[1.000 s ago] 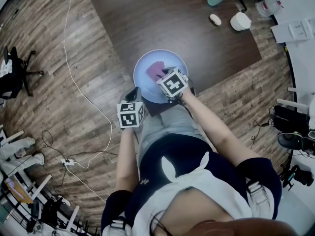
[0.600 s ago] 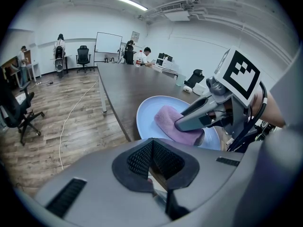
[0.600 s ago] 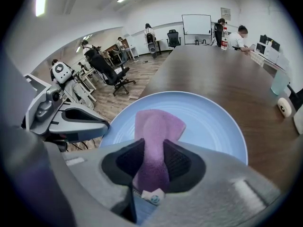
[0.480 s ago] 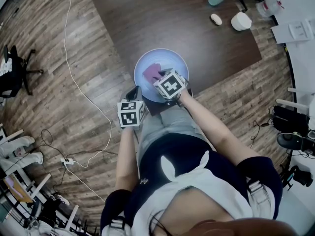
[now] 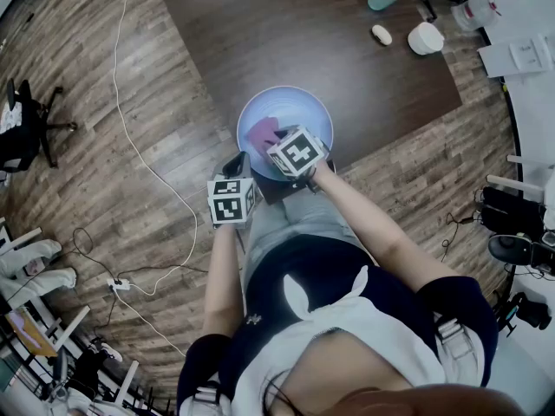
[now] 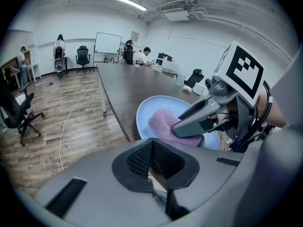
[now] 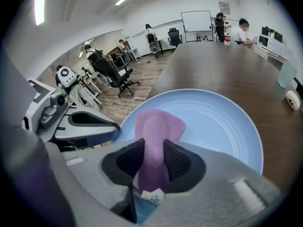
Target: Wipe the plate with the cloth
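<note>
Dark wooden worktop [image 5: 347, 50] carries a light blue plate [image 7: 222, 122] under the right claw [image 7: 152, 148]. Left claw [image 6: 152, 145], pressed together and empty, sits beside the right claw, just off the plate's rim. Right claw pinches a purple cloth [image 7: 158, 126], whose free end lies on the plate ahead of that claw.

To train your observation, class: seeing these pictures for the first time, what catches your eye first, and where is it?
The pale blue plate stands out first, set at the near edge of the dark table. On it lies a pink cloth, its near end clamped between the jaws of the right gripper.
</note>
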`<state>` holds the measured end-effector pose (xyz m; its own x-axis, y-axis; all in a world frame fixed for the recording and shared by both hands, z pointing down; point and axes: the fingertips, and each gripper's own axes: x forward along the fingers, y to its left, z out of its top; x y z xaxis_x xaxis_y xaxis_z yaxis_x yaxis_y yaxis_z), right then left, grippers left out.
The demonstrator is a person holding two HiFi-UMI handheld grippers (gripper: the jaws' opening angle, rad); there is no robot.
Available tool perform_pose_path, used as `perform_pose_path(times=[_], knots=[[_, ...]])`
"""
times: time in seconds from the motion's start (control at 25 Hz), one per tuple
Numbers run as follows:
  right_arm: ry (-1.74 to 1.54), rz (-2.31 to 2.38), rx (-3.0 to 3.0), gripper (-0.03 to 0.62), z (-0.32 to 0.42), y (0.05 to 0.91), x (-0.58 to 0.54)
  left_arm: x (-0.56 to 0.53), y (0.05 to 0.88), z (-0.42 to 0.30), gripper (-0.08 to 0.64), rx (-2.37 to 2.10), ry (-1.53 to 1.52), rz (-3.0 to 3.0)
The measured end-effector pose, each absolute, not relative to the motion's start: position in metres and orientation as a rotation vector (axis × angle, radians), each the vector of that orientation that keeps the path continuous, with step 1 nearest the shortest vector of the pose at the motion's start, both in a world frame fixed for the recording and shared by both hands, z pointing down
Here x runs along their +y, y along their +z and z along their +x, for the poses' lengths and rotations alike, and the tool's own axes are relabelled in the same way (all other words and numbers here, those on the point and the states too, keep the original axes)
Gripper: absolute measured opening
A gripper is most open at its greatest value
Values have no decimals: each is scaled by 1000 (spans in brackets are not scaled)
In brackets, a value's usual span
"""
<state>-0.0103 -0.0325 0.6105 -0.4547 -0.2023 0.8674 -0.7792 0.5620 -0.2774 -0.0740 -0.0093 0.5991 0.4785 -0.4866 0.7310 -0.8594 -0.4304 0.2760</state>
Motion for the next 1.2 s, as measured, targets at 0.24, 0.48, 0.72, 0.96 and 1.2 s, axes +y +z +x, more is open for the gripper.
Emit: perform_pose_path(times=[0.24, 0.48, 0.72, 0.96, 1.2], knots=[[877, 763, -1968, 121, -18, 608, -29, -10, 598, -74, 5, -1111, 753, 2087], [908, 733, -1985, 121, -27, 607, -23, -11, 597, -74, 3, -1116, 748, 2087], [894, 693, -2004, 121, -35, 606, -14, -10, 596, -75, 5, -1125, 754, 2083], [913, 656, -2015, 121, -37, 606, -9, -9, 597, -76, 4, -1132, 755, 2080], [931, 624, -2019, 121, -34, 606, -4, -7, 598, -75, 5, -1142, 762, 2077]])
